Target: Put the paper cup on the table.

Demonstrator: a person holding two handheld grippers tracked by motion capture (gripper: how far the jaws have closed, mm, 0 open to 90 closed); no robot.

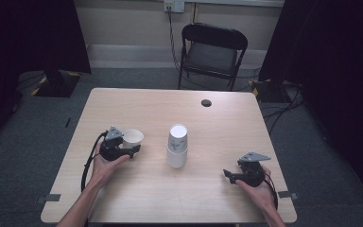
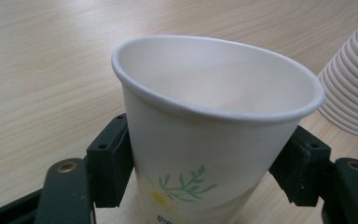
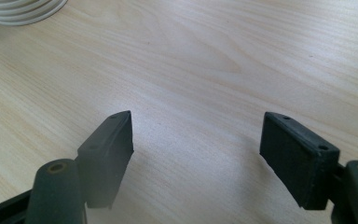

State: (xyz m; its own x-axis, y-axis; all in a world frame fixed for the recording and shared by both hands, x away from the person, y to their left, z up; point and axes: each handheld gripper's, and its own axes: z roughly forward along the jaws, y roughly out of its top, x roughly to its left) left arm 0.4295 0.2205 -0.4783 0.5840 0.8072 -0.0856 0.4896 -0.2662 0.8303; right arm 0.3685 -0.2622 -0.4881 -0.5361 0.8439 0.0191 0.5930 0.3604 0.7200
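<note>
The left gripper [image 1: 133,150] clamps a white paper cup with a flower print [image 2: 205,140] upright on the pale wooden table [image 1: 137,101]; the right gripper [image 3: 196,154] gapes wide, empty, near the upside-down stack of white paper cups [image 1: 177,146].

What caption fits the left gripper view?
Left claw grips an upright white flower-printed paper cup beside a stack of inverted white paper cups.

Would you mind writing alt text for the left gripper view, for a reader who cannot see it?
An upright white paper cup with a small flower print stands on a pale wooden table, gripped on either side by the left gripper's two black jaws. The ribbed edge of a stack of paper cups shows at the right.
</note>
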